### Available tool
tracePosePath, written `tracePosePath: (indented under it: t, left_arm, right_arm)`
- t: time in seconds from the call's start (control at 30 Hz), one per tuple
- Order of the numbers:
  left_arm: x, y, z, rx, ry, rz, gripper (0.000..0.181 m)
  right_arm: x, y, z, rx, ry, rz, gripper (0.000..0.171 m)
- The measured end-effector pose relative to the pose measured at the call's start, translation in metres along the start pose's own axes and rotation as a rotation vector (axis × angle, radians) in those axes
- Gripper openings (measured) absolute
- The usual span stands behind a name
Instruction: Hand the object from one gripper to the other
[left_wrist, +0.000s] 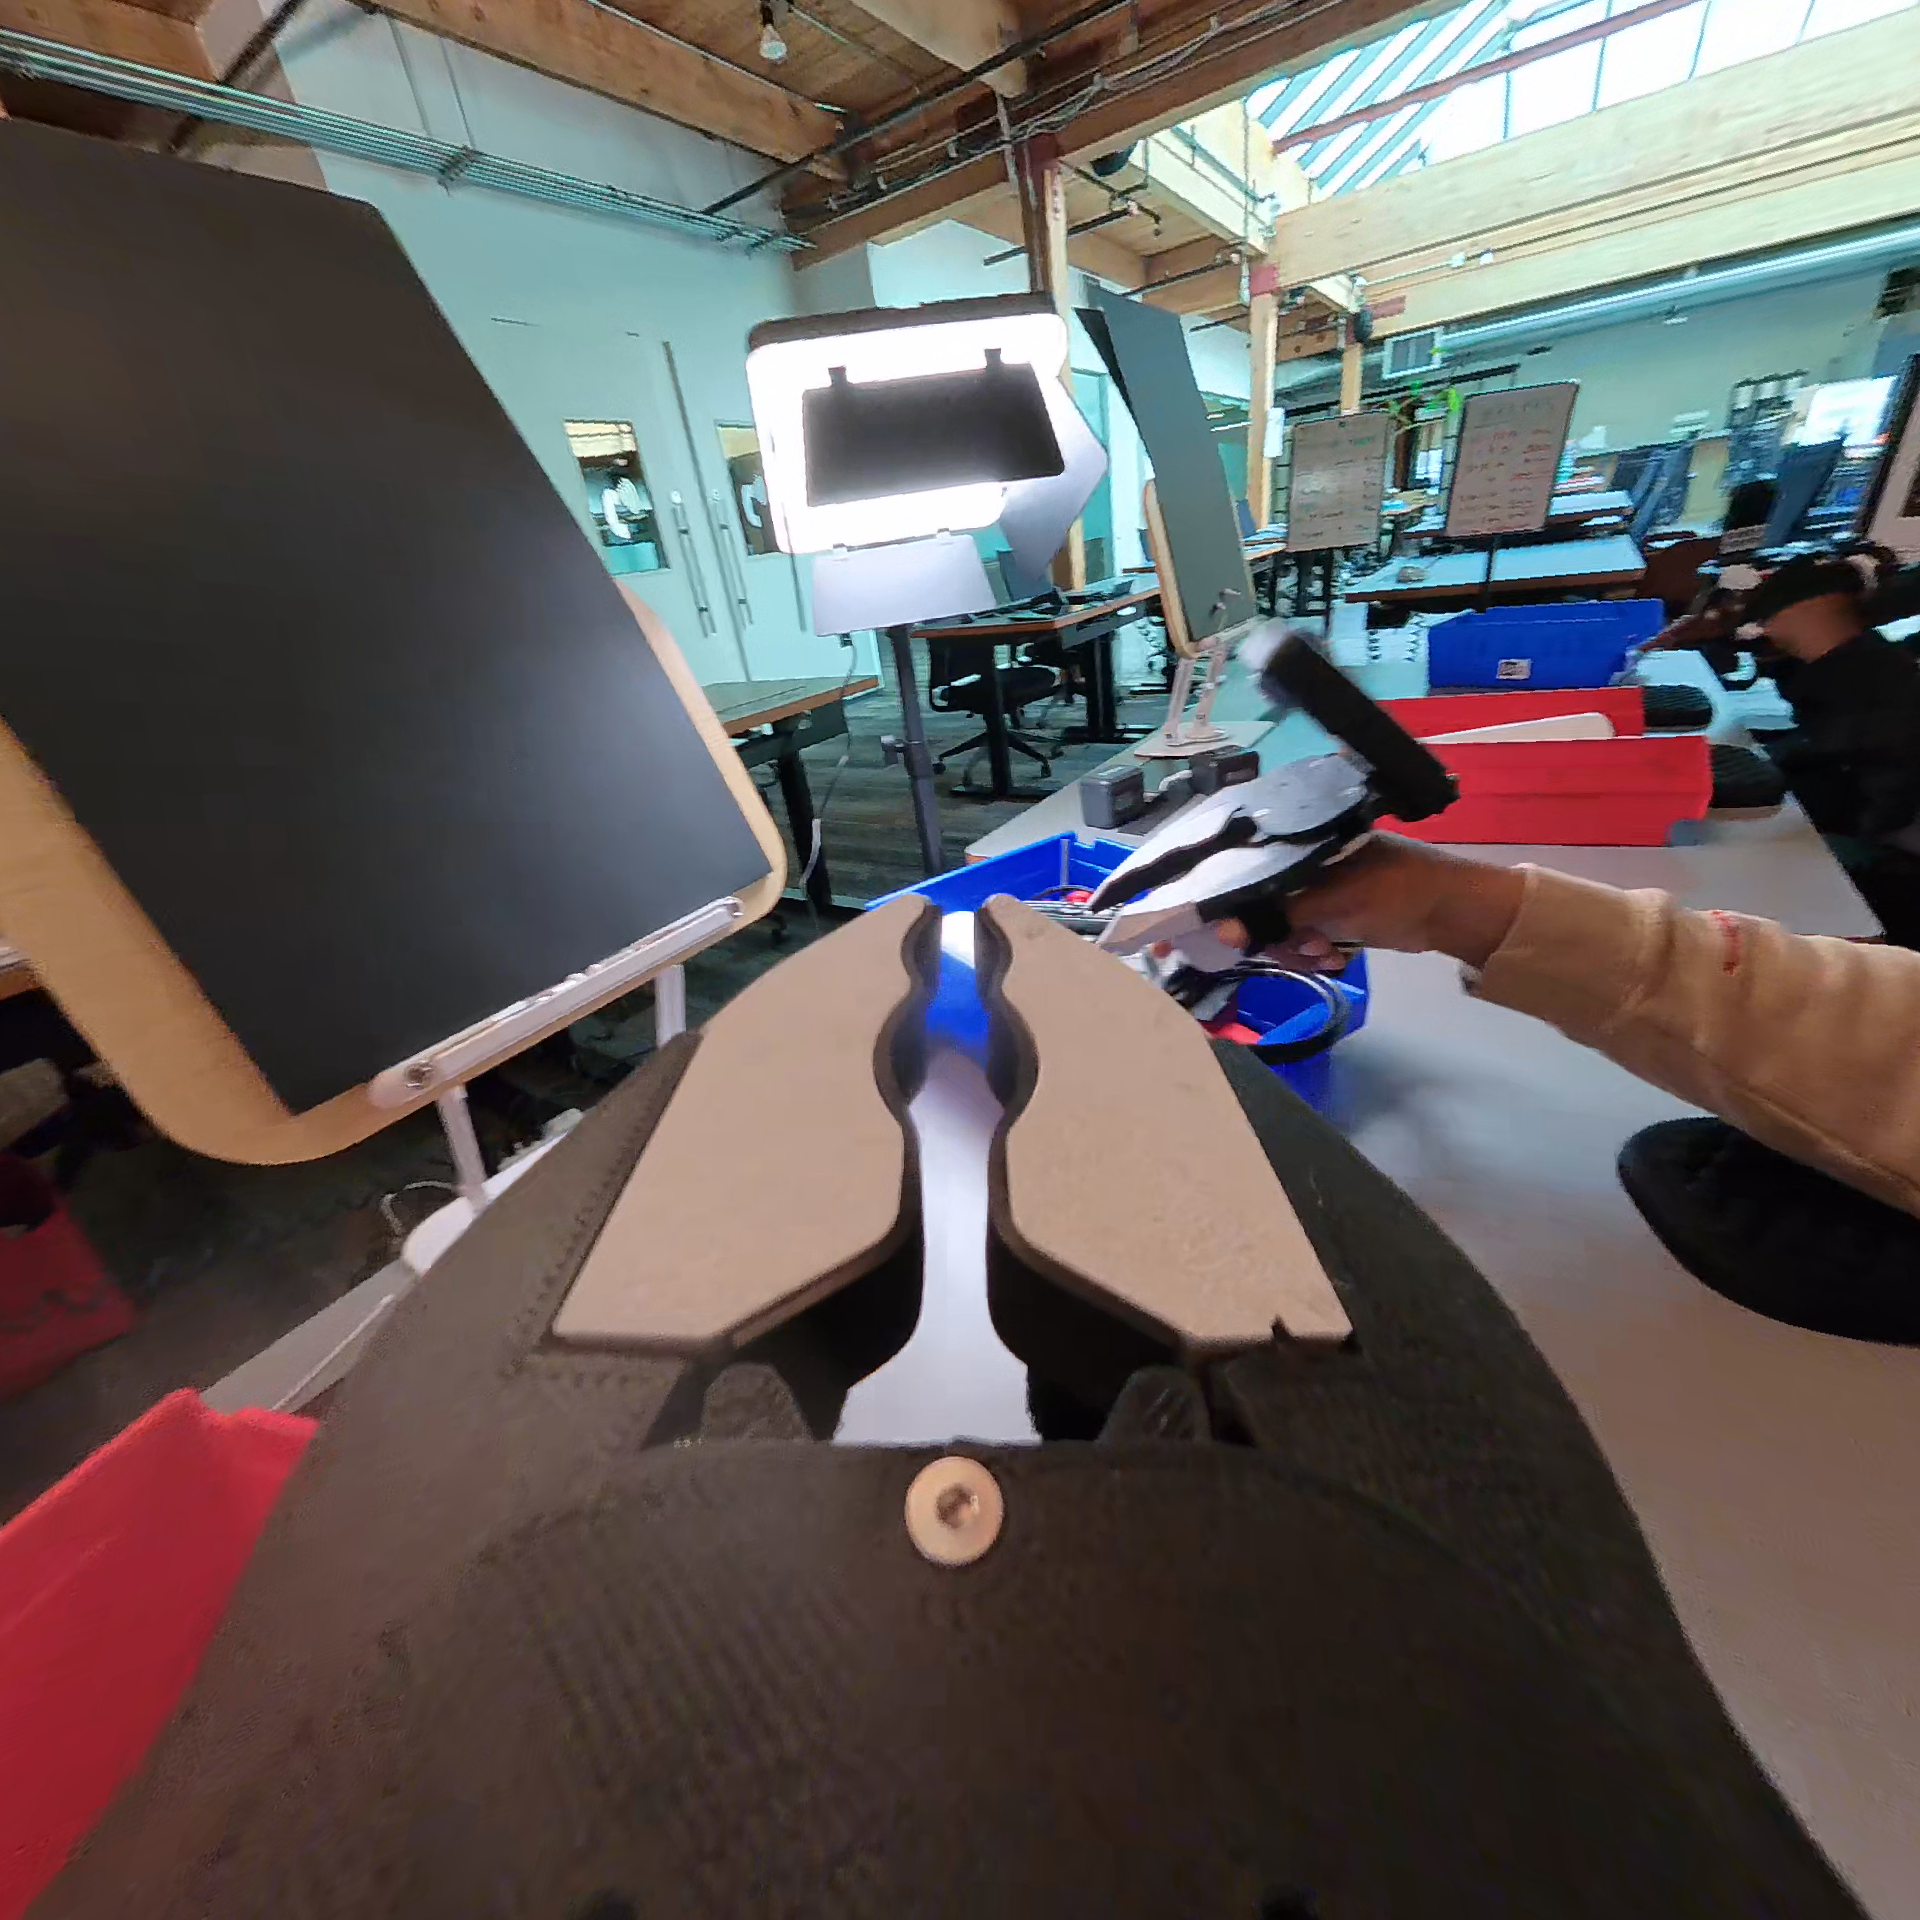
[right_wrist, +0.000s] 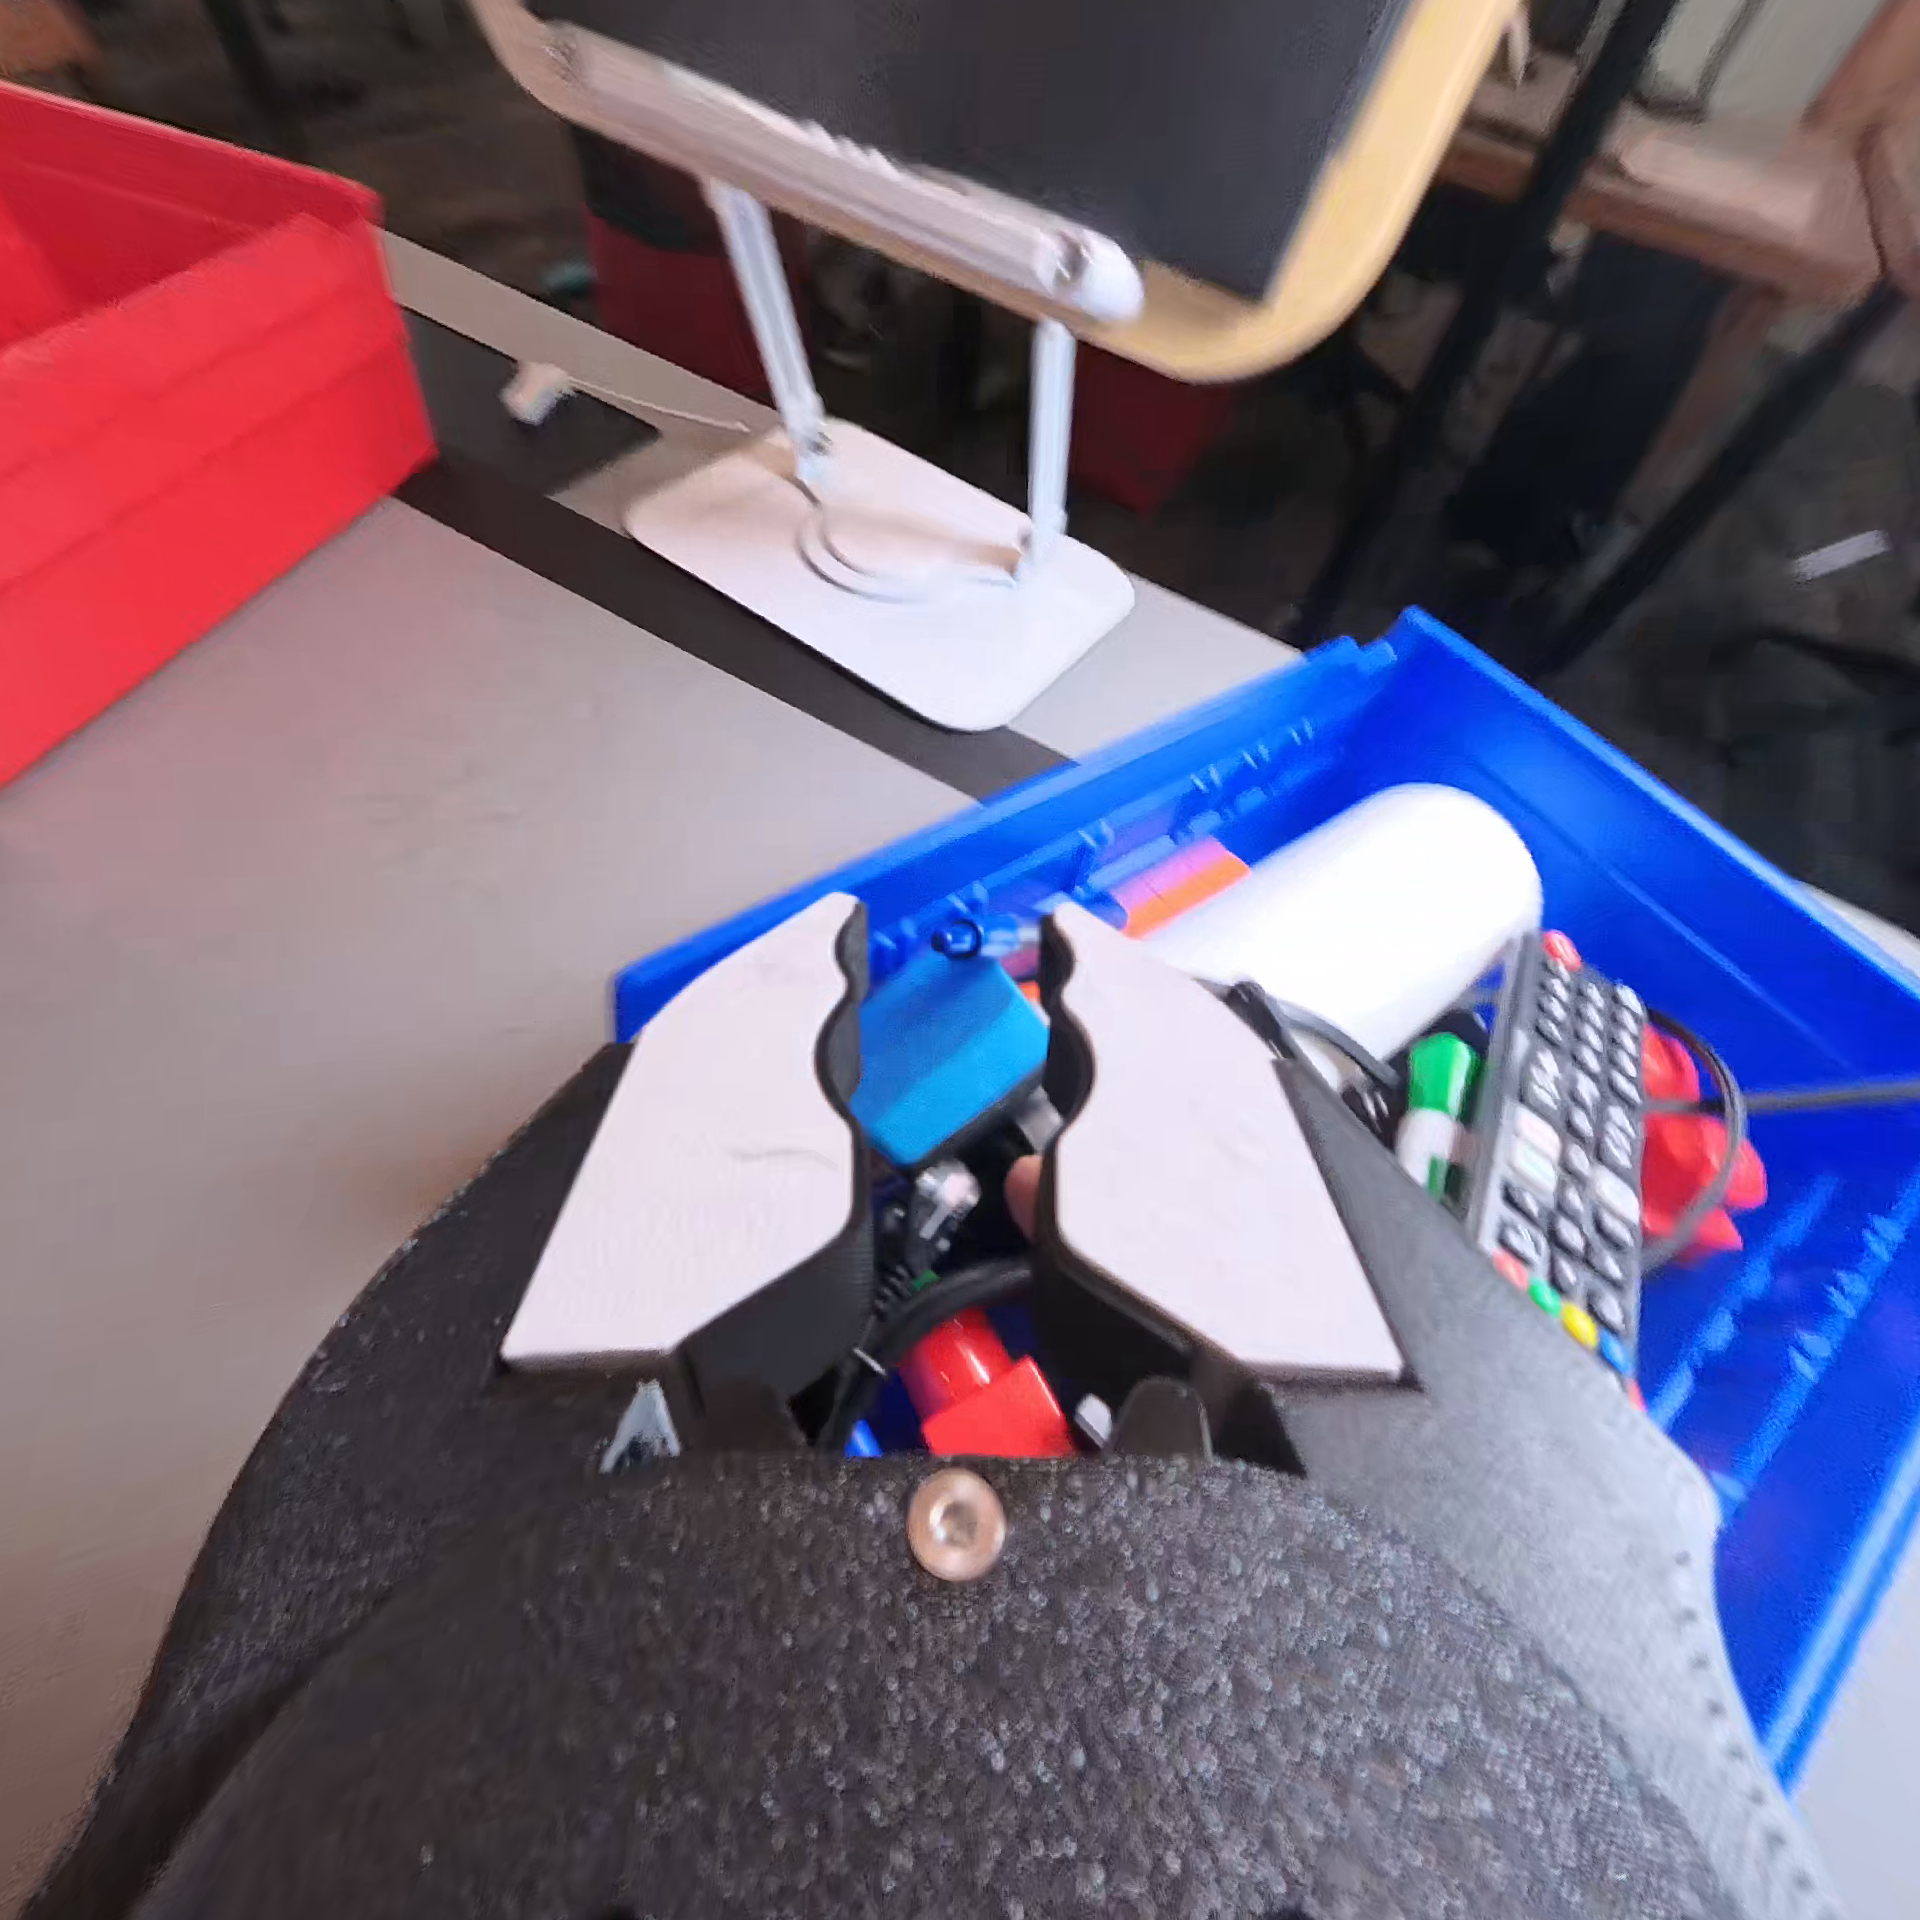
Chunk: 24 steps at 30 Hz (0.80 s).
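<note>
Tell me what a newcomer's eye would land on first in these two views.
First, the blue bin at the table's edge, crammed with clutter: a white roll, a remote control and a blue block lying between the right gripper's spread fingers. In the left wrist view, the glowing light panel stands out beyond the table, with the left gripper nearly closed and empty.

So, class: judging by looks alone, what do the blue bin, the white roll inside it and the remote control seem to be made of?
Blue bin: likely moulded plastic, glossy, with ribbed walls.
White roll: probably paper, matte and soft-edged; blur leaves this open.
Remote control: looks like hard dark plastic, with small raised buttons, possibly rubber.
</note>
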<state>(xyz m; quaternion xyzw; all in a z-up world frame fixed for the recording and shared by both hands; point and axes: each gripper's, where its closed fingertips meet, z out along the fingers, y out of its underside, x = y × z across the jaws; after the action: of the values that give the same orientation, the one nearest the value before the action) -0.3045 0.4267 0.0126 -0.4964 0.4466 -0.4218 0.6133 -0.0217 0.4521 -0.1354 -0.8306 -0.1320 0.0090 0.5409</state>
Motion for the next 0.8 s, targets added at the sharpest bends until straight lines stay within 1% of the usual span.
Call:
tracePosePath:
  t: [0.03,0.1,0.23,0.3,0.4,0.5,0.6,0.67,0.73,0.8]
  left_arm:
    - [-0.005,-0.001,-0.002,0.005,-0.024,0.011,0.005]
    - [-0.017,-0.003,-0.008,0.019,-0.070,0.027,0.003]
    - [-0.042,-0.002,-0.021,0.017,-0.150,0.010,0.002]
    - [-0.057,0.002,-0.029,-0.005,-0.211,0.006,0.003]
    - [-0.081,0.010,-0.043,-0.063,-0.300,0.032,0.008]
    - [-0.104,0.030,-0.058,-0.183,-0.340,0.024,0.017]
    - [-0.120,0.066,-0.067,-0.350,-0.277,-0.039,0.019]
    - [-0.125,0.098,-0.076,-0.512,-0.227,-0.053,0.023]
    - [-0.117,0.126,-0.089,-0.674,-0.157,-0.033,0.027]
    - [-0.092,0.146,-0.101,-0.785,-0.047,-0.005,0.031]
  right_arm:
    - [-0.009,-0.011,-0.005,0.046,-0.050,-0.011,0.036]
    - [-0.018,-0.034,-0.021,0.162,-0.112,-0.001,0.036]
    - [-0.028,-0.069,-0.051,0.347,-0.173,0.018,0.030]
    - [-0.039,-0.079,-0.058,0.397,-0.202,0.000,0.028]
    - [-0.063,-0.084,-0.060,0.426,-0.232,-0.106,0.027]
    - [-0.089,-0.082,-0.059,0.427,-0.265,-0.217,0.027]
    - [-0.113,-0.077,-0.056,0.417,-0.331,-0.267,0.025]
    - [-0.124,-0.072,-0.052,0.403,-0.366,-0.287,0.025]
    - [-0.130,-0.064,-0.046,0.374,-0.384,-0.314,0.024]
    - [-0.129,-0.057,-0.040,0.347,-0.377,-0.333,0.024]
